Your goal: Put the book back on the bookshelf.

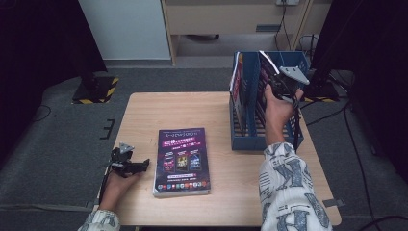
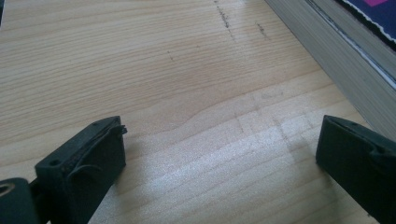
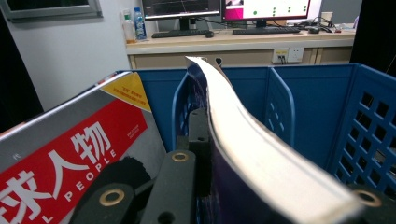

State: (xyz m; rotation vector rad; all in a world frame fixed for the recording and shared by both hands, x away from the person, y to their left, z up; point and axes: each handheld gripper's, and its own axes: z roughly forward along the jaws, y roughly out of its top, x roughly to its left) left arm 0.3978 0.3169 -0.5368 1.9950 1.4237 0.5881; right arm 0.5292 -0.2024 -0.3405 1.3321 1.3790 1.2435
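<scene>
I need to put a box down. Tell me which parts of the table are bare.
Bare wood: the far left stretch beyond the book, the strip between book and blue rack, and the near edge of the table. Crowded: the rack, where the right gripper holds a magazine, and the near left corner with the open left gripper.

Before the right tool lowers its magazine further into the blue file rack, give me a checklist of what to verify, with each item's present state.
1. Right tool clamped on the purple magazine: ok, jaws shut on its edge.
2. Magazine lined up with a slot of the blue file rack: ok, it hangs between two dividers.
3. Slot below it free: cannot tell, the bottom is hidden.
4. Red-cover magazine out of the way: ok, it leans in the neighbouring compartment.
5. Left tool free: ok, jaws open over bare table.
6. Next magazine on the table within reach: ok, flat beside the left tool.
</scene>
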